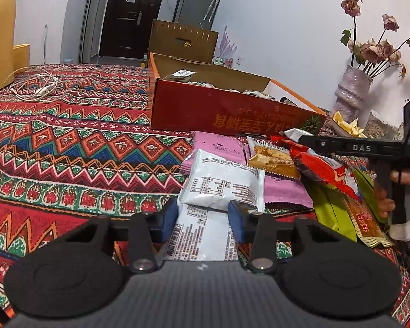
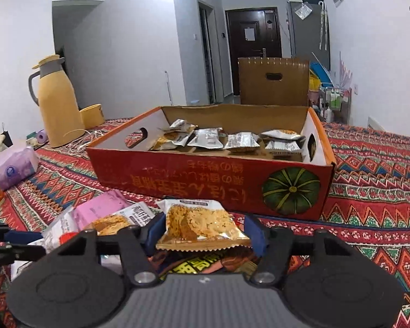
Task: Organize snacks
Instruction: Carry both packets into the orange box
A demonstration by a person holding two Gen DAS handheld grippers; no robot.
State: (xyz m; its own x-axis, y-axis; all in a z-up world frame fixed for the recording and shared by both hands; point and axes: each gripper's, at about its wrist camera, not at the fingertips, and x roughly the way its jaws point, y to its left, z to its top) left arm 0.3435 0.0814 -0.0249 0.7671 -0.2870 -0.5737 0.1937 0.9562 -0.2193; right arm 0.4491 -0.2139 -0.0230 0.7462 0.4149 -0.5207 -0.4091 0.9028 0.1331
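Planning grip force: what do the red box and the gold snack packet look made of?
Red box: corrugated cardboard seemingly, matte print, brown inside, die-cut handle holes. Gold snack packet: thin glossy plastic or foil film, crimped serrated edge, glare.

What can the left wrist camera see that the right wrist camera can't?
Only the left wrist view shows the vase of dried roses and the white snack packet between the left hand-held gripper fingers. Only the right wrist view shows the yellow thermos jug and the snack packets inside the box. Both show the red cardboard box and the patterned tablecloth.
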